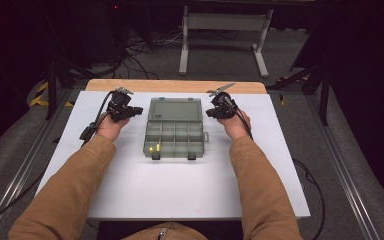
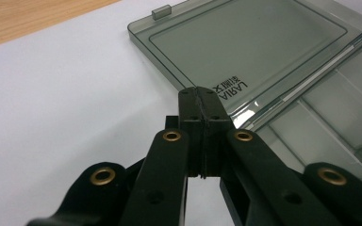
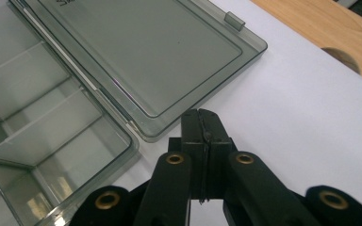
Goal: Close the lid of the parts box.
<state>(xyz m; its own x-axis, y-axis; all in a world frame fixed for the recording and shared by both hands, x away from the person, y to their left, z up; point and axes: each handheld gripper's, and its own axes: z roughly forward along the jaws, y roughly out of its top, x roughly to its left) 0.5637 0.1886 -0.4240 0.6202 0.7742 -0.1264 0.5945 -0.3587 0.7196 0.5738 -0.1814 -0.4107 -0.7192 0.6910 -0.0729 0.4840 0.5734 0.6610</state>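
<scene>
At the bottom of the high view two tan sleeves come in, one from each lower corner, and run up and inward to two hands set level with each other at mid-frame. One white table top (image 1: 130, 195) carries everything; beyond its far edge shows a strip of bare wood.

One storage box (image 1: 174, 140) lies at the centre of the frame, between the hands, opened flat — its divided tray nearer the person, its lid (image 1: 175, 110) folded back beyond. The tray has two latches on its near edge, and two small yellow pieces (image 1: 154, 148) sit in its lower-left compartment. How many compartments there are I cannot count surely.

The left gripper (image 1: 139, 109) sits just left of the lid, pointing right toward it; its jaws are pressed together with nothing between them, and in the left gripper view their tips sit at the lid's edge — whether touching I cannot tell. The right gripper (image 1: 207, 113) sits just right of the lid, pointing left, jaws likewise pressed together and empty, tips just short of the lid's corner.
</scene>
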